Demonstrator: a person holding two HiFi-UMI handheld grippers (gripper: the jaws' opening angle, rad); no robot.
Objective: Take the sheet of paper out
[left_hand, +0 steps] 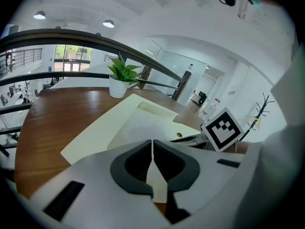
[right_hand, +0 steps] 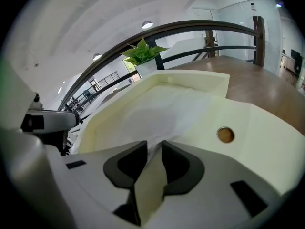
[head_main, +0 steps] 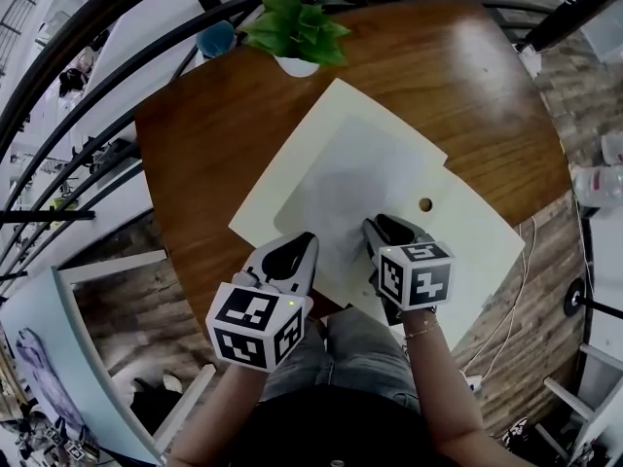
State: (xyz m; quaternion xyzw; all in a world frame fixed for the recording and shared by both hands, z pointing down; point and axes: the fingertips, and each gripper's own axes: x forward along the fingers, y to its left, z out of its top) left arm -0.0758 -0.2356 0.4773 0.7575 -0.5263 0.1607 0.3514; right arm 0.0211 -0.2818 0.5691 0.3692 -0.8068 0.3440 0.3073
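A large cream envelope lies flat on the round wooden table. A white sheet of paper rests in its opened face. At the near edge, my left gripper is shut on a cream edge of the envelope. My right gripper sits just beside it, jaws pinched on the near edge of the white sheet, which puckers up between them. A small round hole marks the envelope right of the sheet.
A potted green plant stands at the table's far edge, just beyond the envelope. A teal object lies left of it. A dark curved railing runs behind the table. My legs are at the near edge.
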